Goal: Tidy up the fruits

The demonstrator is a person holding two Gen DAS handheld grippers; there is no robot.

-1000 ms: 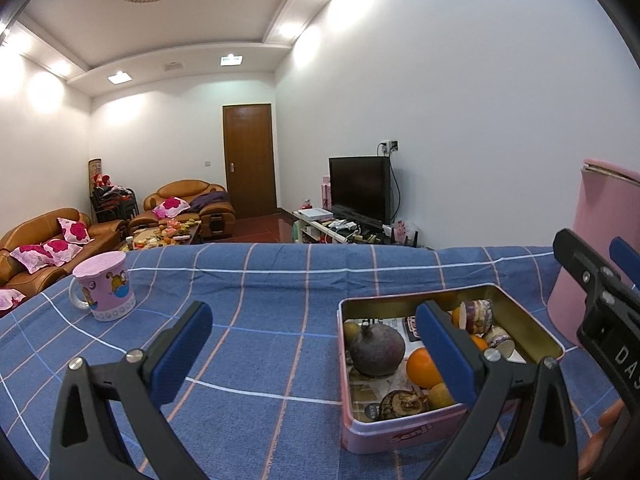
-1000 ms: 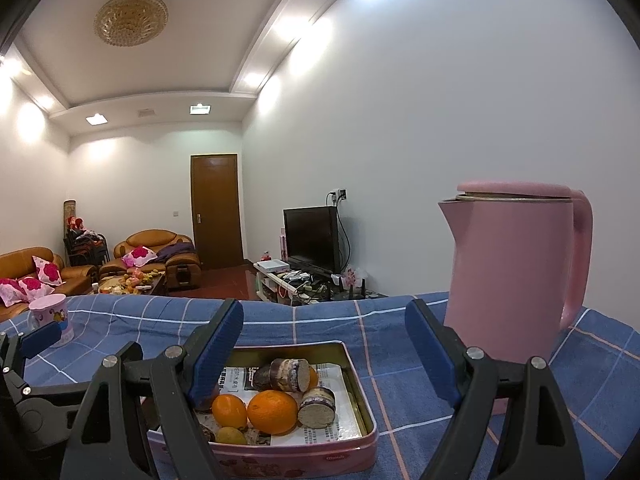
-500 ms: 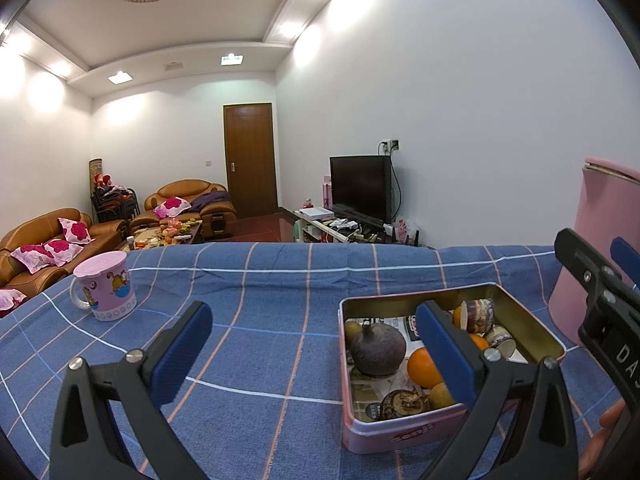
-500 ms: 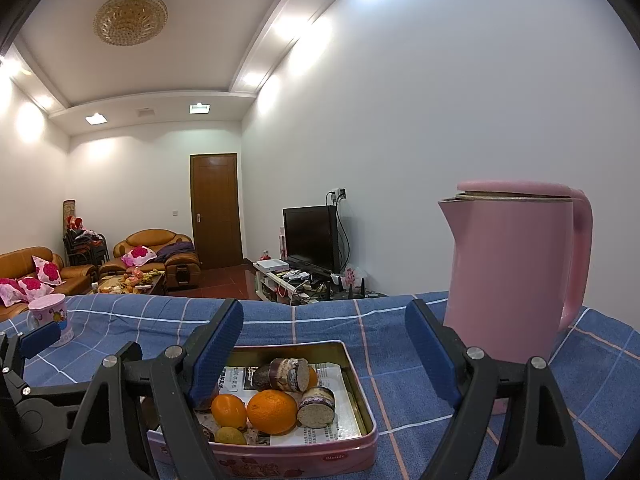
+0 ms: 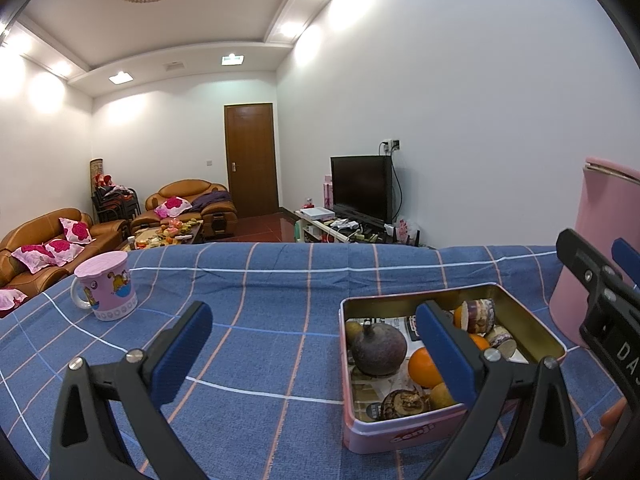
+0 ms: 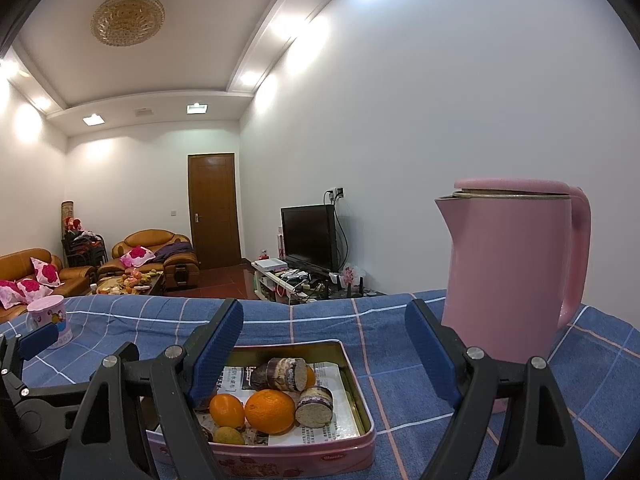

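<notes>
A pink tin box (image 5: 404,436) (image 6: 352,384) lined with newspaper sits on the blue checked tablecloth. It holds a dark round fruit (image 5: 378,346), oranges (image 6: 269,411) (image 5: 425,367), a small yellowish fruit (image 6: 228,436) and cut purple-skinned pieces (image 6: 314,406). My left gripper (image 5: 316,354) is open and empty, held above the cloth left of the box. My right gripper (image 6: 324,352) is open and empty, held above the box's near side. The right gripper also shows at the left wrist view's right edge (image 5: 600,300).
A pink kettle (image 6: 508,272) (image 5: 600,248) stands right of the box. A pink mug (image 5: 106,286) (image 6: 50,320) stands at the far left of the table. Sofas, a TV and a door are behind the table.
</notes>
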